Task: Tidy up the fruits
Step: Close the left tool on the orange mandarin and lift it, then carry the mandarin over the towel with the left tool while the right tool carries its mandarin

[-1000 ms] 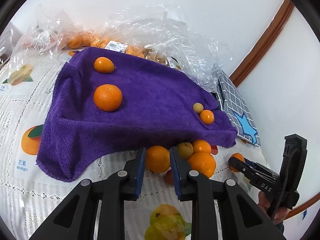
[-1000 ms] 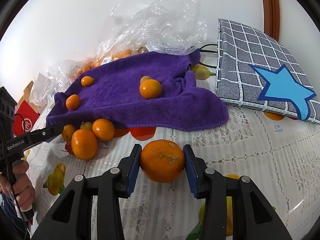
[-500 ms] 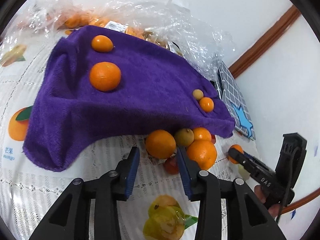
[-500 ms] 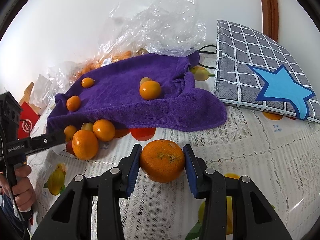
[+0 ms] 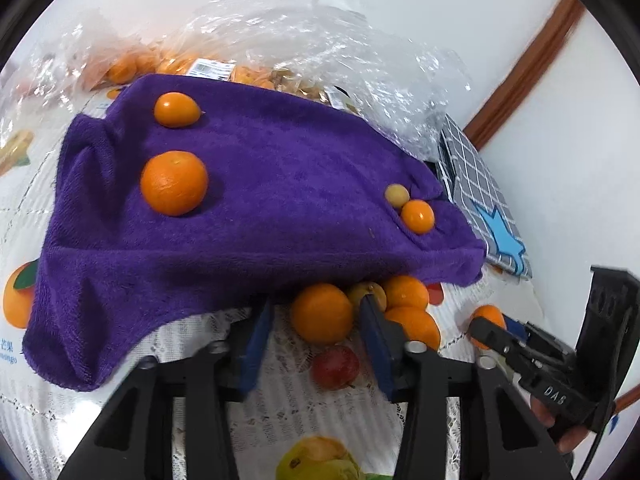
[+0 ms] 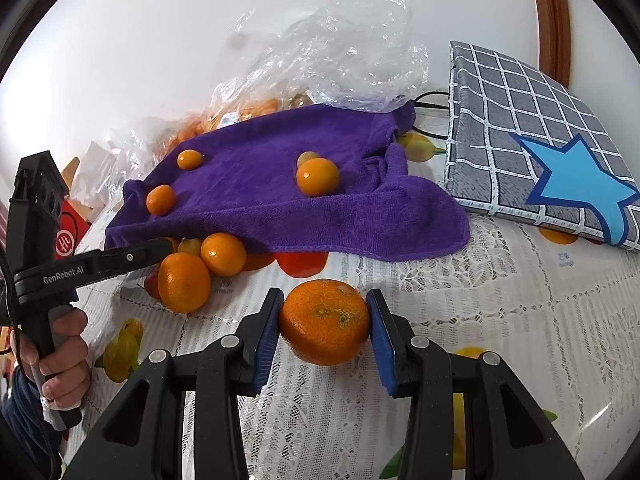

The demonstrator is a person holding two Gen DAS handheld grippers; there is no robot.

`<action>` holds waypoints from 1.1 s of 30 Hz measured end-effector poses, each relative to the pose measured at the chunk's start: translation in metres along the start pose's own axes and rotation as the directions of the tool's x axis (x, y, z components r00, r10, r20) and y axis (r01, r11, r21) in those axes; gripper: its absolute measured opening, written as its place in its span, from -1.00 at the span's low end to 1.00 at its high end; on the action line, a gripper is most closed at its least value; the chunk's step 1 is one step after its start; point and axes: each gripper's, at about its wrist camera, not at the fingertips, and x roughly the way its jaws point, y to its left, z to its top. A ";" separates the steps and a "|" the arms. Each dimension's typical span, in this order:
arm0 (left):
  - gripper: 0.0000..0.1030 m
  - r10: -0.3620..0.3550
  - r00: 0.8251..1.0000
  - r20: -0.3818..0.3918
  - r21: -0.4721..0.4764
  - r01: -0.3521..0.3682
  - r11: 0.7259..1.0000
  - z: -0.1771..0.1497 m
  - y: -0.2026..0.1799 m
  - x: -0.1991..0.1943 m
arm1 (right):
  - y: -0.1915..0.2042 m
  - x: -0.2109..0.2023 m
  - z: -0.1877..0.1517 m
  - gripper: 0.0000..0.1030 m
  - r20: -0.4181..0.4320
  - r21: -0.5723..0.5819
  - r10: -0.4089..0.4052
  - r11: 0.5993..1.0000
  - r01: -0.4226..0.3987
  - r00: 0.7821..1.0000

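A purple towel (image 5: 260, 208) lies on the table with two oranges (image 5: 174, 182) and two small fruits (image 5: 417, 216) on it; it also shows in the right wrist view (image 6: 280, 196). My left gripper (image 5: 316, 316) is open, its jaws on either side of an orange (image 5: 321, 313) at the towel's front edge, with gaps on both sides. Several oranges (image 5: 412, 320) and a red fruit (image 5: 335, 366) lie beside it. My right gripper (image 6: 324, 322) is shut on a large orange (image 6: 324, 320) just above the tablecloth.
Clear plastic bags with more oranges (image 5: 280, 40) lie behind the towel. A grey checked pad with a blue star (image 6: 540, 140) lies at the right. A white lace tablecloth (image 6: 500, 320) with fruit prints covers the table. The left gripper shows at the left of the right wrist view (image 6: 132, 256).
My left gripper has opened and let go of the orange, which now rests on the table between its jaws. The right gripper has stayed put with its orange.
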 end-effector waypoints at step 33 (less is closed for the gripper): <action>-0.38 0.072 0.959 0.275 0.013 -0.079 0.997 0.038 0.016 -0.089 | 0.014 -0.031 0.055 -0.18 0.109 -0.002 -0.050 0.999 0.050 0.993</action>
